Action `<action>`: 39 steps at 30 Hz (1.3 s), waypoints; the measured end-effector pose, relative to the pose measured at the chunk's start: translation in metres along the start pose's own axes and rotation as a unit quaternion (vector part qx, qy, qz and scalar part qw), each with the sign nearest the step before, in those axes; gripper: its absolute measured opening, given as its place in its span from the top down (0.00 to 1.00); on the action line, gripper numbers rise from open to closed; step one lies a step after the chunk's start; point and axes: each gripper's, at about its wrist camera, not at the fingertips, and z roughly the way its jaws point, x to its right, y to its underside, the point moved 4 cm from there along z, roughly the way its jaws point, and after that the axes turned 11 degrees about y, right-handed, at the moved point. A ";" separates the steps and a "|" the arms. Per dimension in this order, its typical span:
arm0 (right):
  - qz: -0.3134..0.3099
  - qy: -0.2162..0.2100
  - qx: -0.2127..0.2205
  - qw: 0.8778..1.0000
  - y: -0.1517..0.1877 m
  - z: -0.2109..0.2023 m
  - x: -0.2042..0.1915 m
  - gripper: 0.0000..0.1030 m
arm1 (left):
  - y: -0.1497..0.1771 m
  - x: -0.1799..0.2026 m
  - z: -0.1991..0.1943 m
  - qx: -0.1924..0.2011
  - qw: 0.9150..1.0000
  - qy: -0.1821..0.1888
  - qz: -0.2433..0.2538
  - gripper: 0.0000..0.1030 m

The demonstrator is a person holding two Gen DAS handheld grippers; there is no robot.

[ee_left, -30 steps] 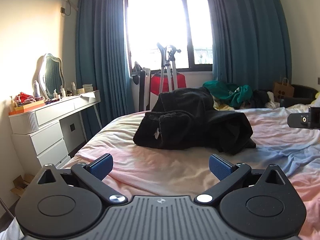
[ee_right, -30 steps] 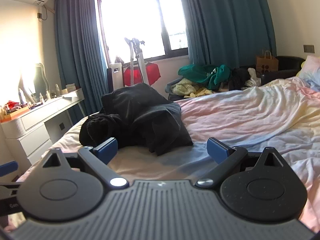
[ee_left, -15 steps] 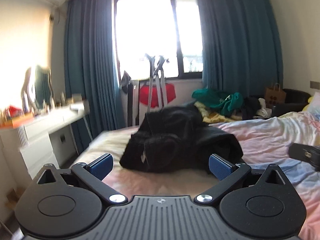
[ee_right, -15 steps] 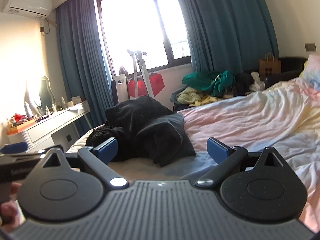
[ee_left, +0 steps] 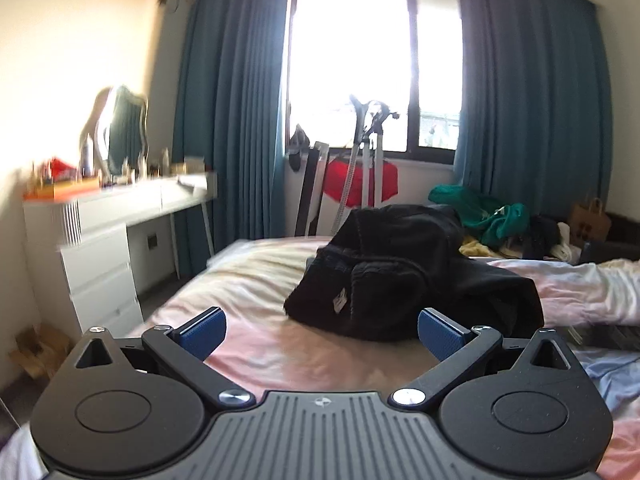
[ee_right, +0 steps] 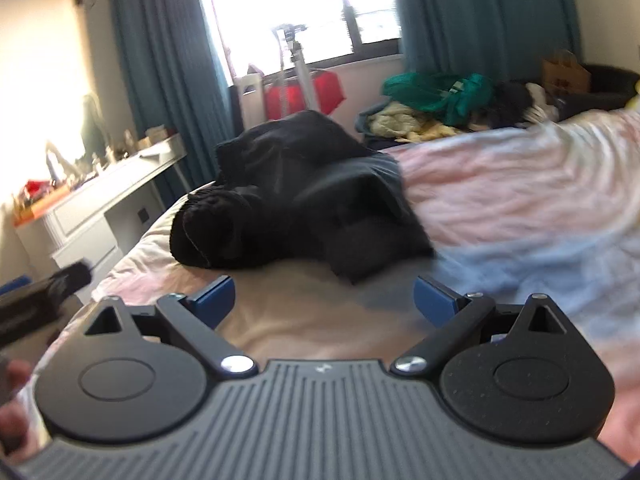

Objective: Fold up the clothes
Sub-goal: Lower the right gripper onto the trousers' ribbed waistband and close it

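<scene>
Left wrist: black clothes [ee_left: 400, 280] on bed [ee_left: 248, 280], small unreadable tag; both grippers' jaws apart, empty.

text: none I can read | white tag [ee_left: 340, 303] on black clothes [ee_left: 400, 280]: too small | paper bag [ee_left: 591, 220] print: blurred | both views checked

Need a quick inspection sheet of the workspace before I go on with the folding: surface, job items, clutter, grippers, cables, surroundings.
Surface: bed, rumpled pink and pale blue sheet.
Job's things: black clothes heaped, unfolded.
Clutter: green and yellow garments piled beyond the bed.
Grippers: left gripper open, empty; right gripper open, empty; both short of the heap.
Cables: nothing seen.
Surroundings: white dresser, mirror, blue curtains, bright window, brown paper bag.
</scene>
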 end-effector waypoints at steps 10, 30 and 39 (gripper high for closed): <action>-0.155 0.004 0.061 0.986 -0.111 0.163 -0.150 0.06 | 0.026 -0.062 0.020 -0.045 0.992 0.017 -0.114 0.00; -0.307 0.202 0.095 0.925 -0.136 0.220 -0.196 0.87 | 0.058 -0.093 0.066 -0.082 0.979 0.021 -0.186 0.00; -0.199 0.138 0.142 0.960 -0.119 0.031 -0.081 0.90 | 0.040 -0.080 0.029 -0.042 0.982 0.035 -0.183 0.00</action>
